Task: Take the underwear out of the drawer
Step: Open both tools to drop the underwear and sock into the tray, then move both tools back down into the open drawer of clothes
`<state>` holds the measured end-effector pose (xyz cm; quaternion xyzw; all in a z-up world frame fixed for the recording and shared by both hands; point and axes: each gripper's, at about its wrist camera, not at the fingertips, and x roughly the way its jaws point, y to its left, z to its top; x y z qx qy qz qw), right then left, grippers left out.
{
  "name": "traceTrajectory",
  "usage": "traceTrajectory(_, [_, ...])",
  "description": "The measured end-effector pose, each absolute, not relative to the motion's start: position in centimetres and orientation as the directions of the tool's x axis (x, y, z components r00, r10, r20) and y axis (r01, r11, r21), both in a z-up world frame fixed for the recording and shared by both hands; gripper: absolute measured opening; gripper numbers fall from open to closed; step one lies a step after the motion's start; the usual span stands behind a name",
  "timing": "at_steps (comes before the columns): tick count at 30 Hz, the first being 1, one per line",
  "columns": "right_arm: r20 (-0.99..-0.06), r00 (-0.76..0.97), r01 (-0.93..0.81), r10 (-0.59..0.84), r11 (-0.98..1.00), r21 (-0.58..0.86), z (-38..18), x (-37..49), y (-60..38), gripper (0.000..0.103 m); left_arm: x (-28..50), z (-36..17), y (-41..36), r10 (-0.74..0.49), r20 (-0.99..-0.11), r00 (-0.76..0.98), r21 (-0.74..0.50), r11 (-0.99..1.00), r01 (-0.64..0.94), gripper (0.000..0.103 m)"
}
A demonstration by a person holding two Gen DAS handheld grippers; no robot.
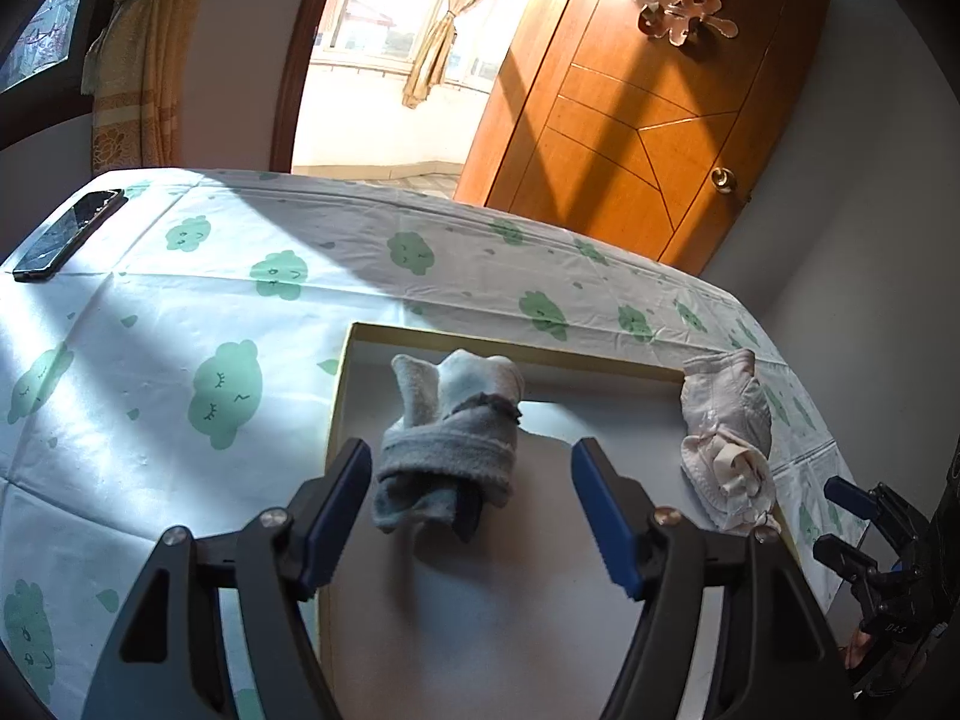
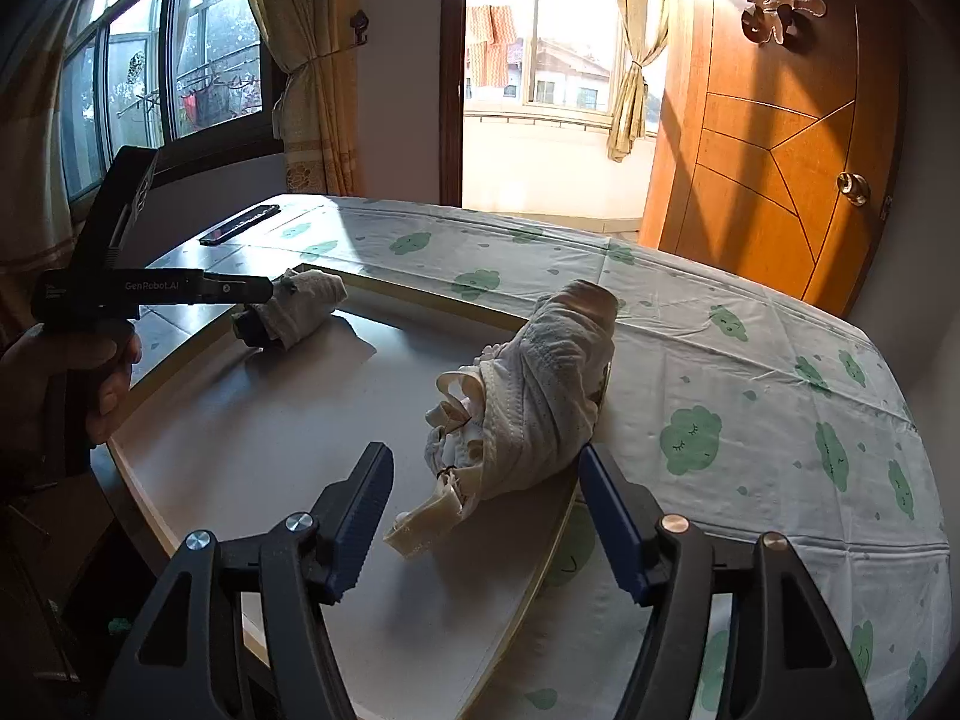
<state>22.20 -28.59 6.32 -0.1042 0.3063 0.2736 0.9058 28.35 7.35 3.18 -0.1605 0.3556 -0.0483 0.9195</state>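
Lying in one drawer (image 1: 360, 372): two underwear bundles, grey (image 1: 447, 450) and cream (image 2: 528, 396); both grippers, left (image 1: 471, 516) and right (image 2: 486, 522), gape wide.

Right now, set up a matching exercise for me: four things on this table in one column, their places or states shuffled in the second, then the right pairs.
Things:
1. grey rolled bundle
2. pale pink bundle
3. phone
4. left tool

Places or states:
A. at the far corner of the tablecloth, outside the tray
B. open, one finger on each side of a bundle
C. lying at the right edge of the white tray
D. lying inside the tray, near its far wall

Pairs: 1-D, 2-C, 3-A, 4-B
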Motion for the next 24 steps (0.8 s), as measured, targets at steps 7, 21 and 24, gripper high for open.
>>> traceTrajectory(7, [-0.612, 0.646, -0.571, 0.457, 0.821, 0.011, 5.5, 18.3, -29.8, 0.070, 25.1, 4.0, 7.1, -0.207, -0.589, 0.781, -0.334, 0.943, -0.003, 0.072])
traceTrajectory(21, [-0.653, 0.566, -0.604, 0.504, 0.792, 0.088, 1.6, 10.9, -29.4, 0.072, 16.1, 3.3, 3.5, -0.277, -0.504, 0.818, -0.352, 0.931, 0.098, 0.073])
traceTrajectory(24, [-0.666, 0.547, -0.605, 0.508, 0.790, 0.106, 0.5, 9.2, -29.6, 0.072, 13.6, 2.9, 2.4, -0.281, -0.479, 0.832, -0.347, 0.931, 0.115, 0.081])
